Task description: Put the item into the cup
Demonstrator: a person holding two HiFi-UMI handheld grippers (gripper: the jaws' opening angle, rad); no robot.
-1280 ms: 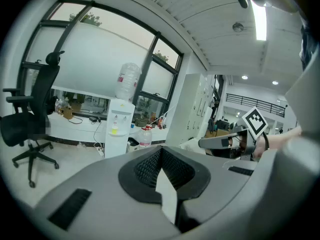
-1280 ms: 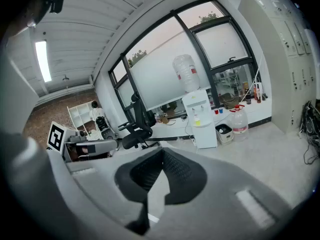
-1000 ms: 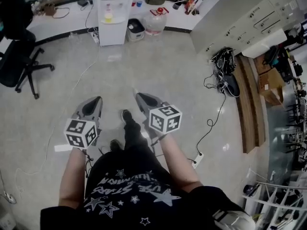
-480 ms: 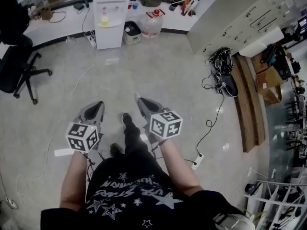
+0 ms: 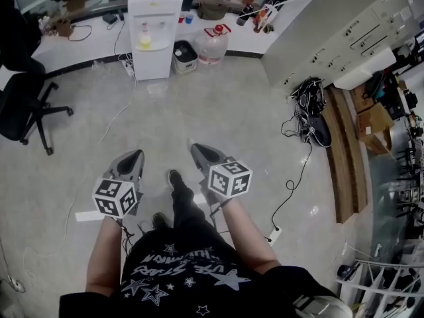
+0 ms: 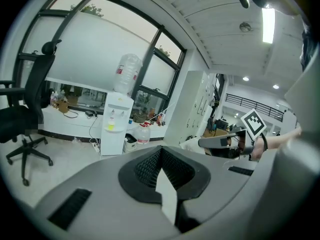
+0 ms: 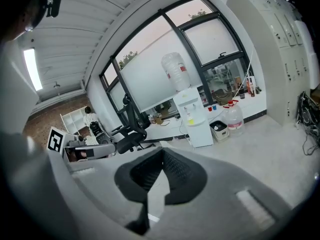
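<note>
Jaws together, nothing between them: left claw (image 6: 161, 150), right claw (image 7: 161, 153). Both hang over the floor (image 5: 232, 105) (water dispenser (image 5: 154, 35) far ahead). Item and cup not in view; weight, stiffness and grip point can't be judged.

Left claw (image 5: 134, 156) and right claw (image 5: 197, 150) are side by side, apart, above the floor (image 5: 225, 105). The water dispenser (image 5: 153, 28) stands ahead, against the far tabletop (image 5: 86, 42), with the water jug (image 5: 213, 44) to its right. Office chair (image 5: 23, 105) at far left. Cable heap (image 5: 310, 108) at right, beside the cabinets (image 5: 344, 38).
</note>
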